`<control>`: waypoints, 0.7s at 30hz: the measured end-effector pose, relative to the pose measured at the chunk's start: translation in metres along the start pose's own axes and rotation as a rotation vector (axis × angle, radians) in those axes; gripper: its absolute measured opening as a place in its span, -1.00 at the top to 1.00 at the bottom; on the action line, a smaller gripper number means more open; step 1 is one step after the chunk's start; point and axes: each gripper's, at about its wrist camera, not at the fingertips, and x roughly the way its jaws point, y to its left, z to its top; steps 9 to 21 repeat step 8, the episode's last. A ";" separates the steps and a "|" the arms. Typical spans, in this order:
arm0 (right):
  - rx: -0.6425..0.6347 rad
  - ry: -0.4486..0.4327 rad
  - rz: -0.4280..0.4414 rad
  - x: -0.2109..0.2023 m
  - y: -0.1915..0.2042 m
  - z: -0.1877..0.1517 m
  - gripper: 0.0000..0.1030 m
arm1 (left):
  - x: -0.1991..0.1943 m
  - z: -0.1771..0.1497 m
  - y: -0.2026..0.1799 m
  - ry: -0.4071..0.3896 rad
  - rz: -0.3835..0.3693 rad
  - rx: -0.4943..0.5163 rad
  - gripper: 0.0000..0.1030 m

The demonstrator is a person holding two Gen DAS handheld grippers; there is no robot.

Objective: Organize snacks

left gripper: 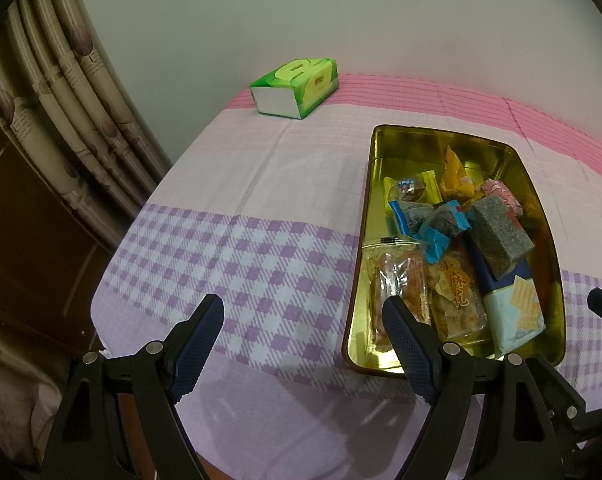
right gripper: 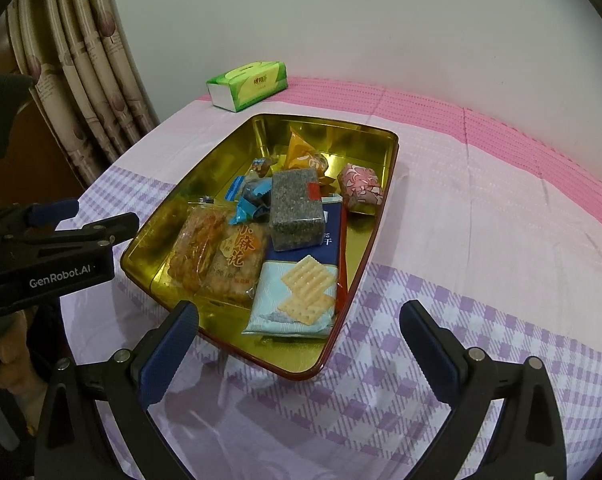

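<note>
Right wrist view, nearest first: the right gripper (right gripper: 299, 346) hangs above the checked purple-and-white tablecloth (right gripper: 481, 340) with its two fingers spread wide and nothing between them. Its left finger (right gripper: 169, 350) crosses over the near rim of the gold tin (right gripper: 189, 184), while the right finger stands over bare cloth beside the tin.

Inside the tin, closest to the near rim, lies a pale blue cracker pack (right gripper: 297, 300). Just left of it sit two clear bags of fried twists (right gripper: 221, 256), side by side. Behind the cracker pack a grey speckled block (right gripper: 295, 210) rests on a dark blue packet. Blue-wrapped sweets (right gripper: 249, 200) lie to its left, a pink patterned packet (right gripper: 359, 188) to its right near the far wall, and an orange snack bag (right gripper: 303, 154) stands beyond them. The far left part of the tin shows bare gold floor.

At the left edge of this view the left gripper (right gripper: 81, 220) appears side-on beside the tin. From the left wrist view its fingers (left gripper: 203, 340) are also wide apart and hold nothing; one is over the cloth, the other over the tin's near corner.

Farthest off, a green tissue pack (right gripper: 247, 84) lies on the pink band of cloth by the wall, with a curtain (right gripper: 85, 80) to its left.
</note>
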 end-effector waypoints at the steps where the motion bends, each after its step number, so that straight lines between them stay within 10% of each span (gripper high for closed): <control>1: 0.000 0.000 -0.001 0.000 0.000 0.000 -0.94 | 0.000 0.000 0.000 -0.002 0.003 0.001 -0.59; 21: -0.002 -0.001 0.000 0.000 0.000 0.000 -0.94 | 0.000 -0.002 0.002 -0.006 -0.001 0.011 -0.59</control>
